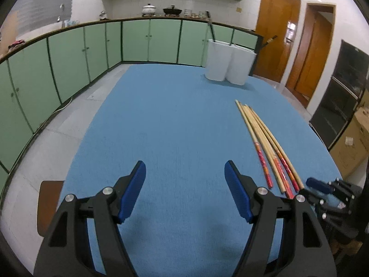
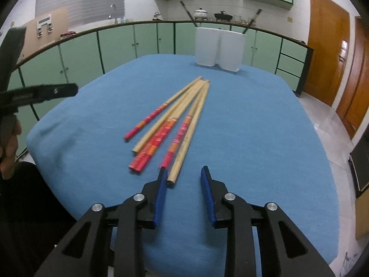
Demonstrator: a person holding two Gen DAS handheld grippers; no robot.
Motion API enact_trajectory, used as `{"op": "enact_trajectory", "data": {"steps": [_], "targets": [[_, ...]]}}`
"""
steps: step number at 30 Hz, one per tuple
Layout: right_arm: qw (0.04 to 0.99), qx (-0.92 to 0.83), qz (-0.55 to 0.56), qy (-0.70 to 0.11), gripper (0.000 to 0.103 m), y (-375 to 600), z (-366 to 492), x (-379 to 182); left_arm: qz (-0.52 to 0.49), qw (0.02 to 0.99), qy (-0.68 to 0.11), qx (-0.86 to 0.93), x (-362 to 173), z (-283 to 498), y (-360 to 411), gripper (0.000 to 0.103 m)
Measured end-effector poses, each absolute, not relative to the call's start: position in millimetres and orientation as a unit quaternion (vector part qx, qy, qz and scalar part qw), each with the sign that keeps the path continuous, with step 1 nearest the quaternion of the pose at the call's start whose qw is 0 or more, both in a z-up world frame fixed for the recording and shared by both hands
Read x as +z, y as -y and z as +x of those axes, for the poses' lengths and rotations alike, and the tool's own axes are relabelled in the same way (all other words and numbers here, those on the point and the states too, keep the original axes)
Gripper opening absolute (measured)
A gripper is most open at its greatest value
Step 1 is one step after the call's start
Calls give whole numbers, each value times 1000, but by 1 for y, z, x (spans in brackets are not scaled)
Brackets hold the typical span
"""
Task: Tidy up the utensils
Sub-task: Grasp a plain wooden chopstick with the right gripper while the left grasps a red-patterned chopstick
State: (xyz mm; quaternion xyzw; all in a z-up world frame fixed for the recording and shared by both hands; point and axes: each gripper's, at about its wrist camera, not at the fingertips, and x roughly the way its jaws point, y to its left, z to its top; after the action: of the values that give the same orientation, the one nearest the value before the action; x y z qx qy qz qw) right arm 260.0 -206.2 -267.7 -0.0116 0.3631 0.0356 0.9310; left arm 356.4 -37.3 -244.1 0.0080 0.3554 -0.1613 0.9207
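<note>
Several bamboo chopsticks [image 2: 175,124] with red and orange patterned ends lie fanned on the blue table cloth [image 2: 253,127]. In the left wrist view the same chopsticks [image 1: 265,143] lie to the right. My right gripper [image 2: 183,169] hovers at their near ends, open with a narrow gap. One plain stick's end lies just inside the gap by the left pad, and neither pad presses on it. My left gripper [image 1: 184,165] stands wide open over bare cloth [image 1: 173,115], holding nothing. Two white holders [image 2: 219,48] stand at the table's far edge, with dark sticks poking out.
The white holders [image 1: 227,63] sit far right in the left wrist view. A brown chair seat [image 1: 49,198] is at the table's near left. Green cabinets [image 1: 150,41] ring the room, and wooden doors [image 1: 276,34] and cardboard boxes [image 1: 352,143] are on the right. A hand [image 2: 9,152] shows at the left edge.
</note>
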Motion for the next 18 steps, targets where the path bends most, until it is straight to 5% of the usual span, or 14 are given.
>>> {"op": "enact_trajectory", "data": {"steps": [10,14,18], "targets": [[933,27,-2,-359,30,222,269,-268,54,896,-381,-223,-281,342,108,69],[933,8,11,-361,7,232,272,-270,63,893,-385,-224,-291,346,121,70],[932,-7,34,-361,7,253,272,-272,64,893,-385,-226,-291,350,127,71]]}}
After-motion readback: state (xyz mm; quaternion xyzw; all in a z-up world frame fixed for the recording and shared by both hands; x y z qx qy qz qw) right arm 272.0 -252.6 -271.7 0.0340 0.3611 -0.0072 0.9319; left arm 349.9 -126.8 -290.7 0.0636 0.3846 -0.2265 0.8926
